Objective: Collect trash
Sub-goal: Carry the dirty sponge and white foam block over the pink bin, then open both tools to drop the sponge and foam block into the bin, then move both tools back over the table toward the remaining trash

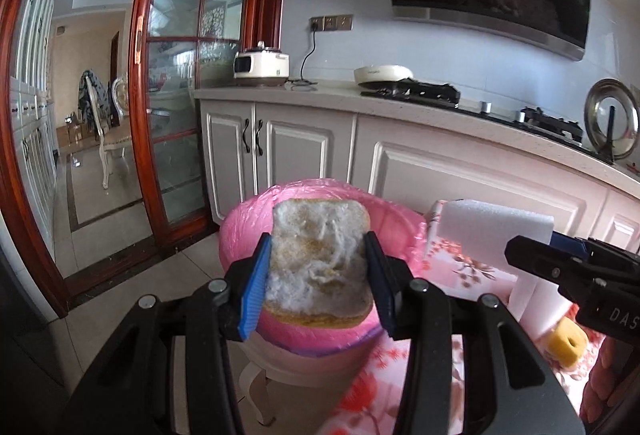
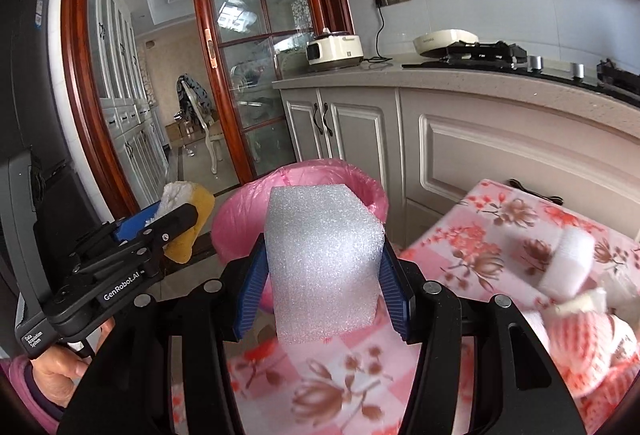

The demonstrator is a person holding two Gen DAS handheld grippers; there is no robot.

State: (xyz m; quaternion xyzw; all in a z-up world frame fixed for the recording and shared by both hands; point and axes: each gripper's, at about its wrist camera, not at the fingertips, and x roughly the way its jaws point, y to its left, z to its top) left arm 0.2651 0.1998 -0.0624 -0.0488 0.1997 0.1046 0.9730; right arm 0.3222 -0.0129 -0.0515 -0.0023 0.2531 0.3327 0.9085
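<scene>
1. Left gripper [image 1: 318,275] holds a sponge [image 1: 320,259], yellow and bread-shaped with a worn whitish face, clamped flat between its blue pads [image 1: 253,289]. In the left wrist view it hangs over the mouth of the bin [image 1: 240,231].
2. Right gripper [image 2: 322,283] holds a foam block [image 2: 324,259], white, gripped on two sides. Most of the block sticks out ahead of the pads.
3. The bin is lined with a pink bag and stands on the floor off the table's [image 2: 500,219] left edge, in front of the white cabinets [image 1: 304,151].
4. In the right wrist view the block sits between the bin rim and the table's near-left corner. Cannot tell whether it is over the opening yet.
5. More scraps lie on the floral cloth toward the table's right edge: a foam roll [image 2: 568,267] and red-and-white net sleeves [image 2: 588,351], blurred.
6. Risk: both grippers crowd one narrow opening. The fingers could knock together and jolt a piece loose outside the bin.
7. Risk: if the block is let go too early, it could strike the rim or table edge and bounce to the floor; the foam looks light.
8. Risk: the bag's loose edge could snag on a finger and pull the liner off the rim.
9. Risk: the sponge may cling to one ribbed pad when the jaws part and drop late.
</scene>
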